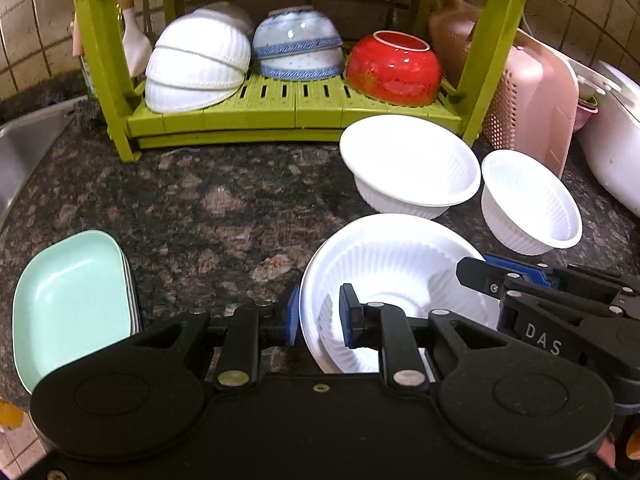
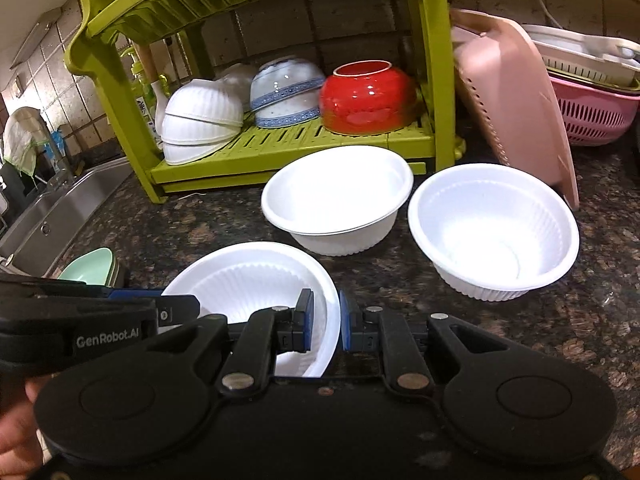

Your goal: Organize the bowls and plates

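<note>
A white ribbed bowl (image 1: 400,264) sits on the dark granite counter (image 1: 200,208), held from both sides. My left gripper (image 1: 320,316) is shut on its left rim, one pad outside and one inside. My right gripper (image 2: 325,320) is shut on the right rim of the same bowl (image 2: 256,276). Each gripper shows in the other's view: the right gripper (image 1: 480,276) at the bowl's far side, the left gripper (image 2: 176,312) at the left. Two more white bowls (image 1: 408,164) (image 1: 528,204) stand upright behind. A stack of teal plates (image 1: 72,300) lies at the near left.
A green dish rack (image 1: 256,116) at the back holds upturned white bowls (image 1: 196,64), blue-patterned bowls (image 1: 296,44) and a red bowl (image 1: 392,72). A pink colander (image 2: 512,96) leans beside the rack. A steel sink (image 2: 52,216) lies to the left. A hand (image 2: 16,432) shows at the lower left.
</note>
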Motion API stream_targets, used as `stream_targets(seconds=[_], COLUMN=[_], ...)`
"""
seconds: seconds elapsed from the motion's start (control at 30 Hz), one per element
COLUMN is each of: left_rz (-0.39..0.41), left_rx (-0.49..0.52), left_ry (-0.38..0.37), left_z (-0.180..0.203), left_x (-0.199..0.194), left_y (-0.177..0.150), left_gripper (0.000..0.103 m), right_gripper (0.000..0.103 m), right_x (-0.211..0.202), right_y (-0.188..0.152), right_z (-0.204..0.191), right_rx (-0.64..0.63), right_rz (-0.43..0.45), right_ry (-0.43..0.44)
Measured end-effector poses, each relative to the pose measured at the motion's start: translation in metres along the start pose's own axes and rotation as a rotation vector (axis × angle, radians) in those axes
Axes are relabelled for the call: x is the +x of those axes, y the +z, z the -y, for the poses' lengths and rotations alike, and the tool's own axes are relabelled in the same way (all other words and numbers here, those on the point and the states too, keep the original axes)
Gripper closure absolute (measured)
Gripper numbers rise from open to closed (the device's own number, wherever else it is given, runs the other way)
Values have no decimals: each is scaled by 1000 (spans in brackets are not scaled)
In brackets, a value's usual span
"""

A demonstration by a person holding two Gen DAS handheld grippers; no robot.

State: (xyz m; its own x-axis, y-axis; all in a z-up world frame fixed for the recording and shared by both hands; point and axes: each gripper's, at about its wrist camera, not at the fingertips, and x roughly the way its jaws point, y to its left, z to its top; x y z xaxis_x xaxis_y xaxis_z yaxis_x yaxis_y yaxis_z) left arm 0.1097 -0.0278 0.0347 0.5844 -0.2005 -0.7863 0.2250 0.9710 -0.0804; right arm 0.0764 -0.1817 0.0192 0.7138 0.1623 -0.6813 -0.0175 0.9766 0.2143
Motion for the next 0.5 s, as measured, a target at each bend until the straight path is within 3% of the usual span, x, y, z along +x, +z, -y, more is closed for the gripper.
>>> stream_targets(seconds=[0.27,0.4,0.47,0.5], left_rz=[7,16,19,23], left_rx=[3,14,14,15], left_ry=[5,-10,-14,-10], left_z=[1,1,1,1], left_x=[4,3,2,2], left_y=[-1,-2,-2,-2], left_gripper=[76,68,67,61], right_gripper=[85,84,79,72], right_x=[2,3,1,0], right_y=[0,-3,-4,-5], right_z=[0,0,-1,-2], right_rx=[-20,-24,-33,-40], right_rz=[-8,-7,17,31], right_ry=[13,5,-3,-10])
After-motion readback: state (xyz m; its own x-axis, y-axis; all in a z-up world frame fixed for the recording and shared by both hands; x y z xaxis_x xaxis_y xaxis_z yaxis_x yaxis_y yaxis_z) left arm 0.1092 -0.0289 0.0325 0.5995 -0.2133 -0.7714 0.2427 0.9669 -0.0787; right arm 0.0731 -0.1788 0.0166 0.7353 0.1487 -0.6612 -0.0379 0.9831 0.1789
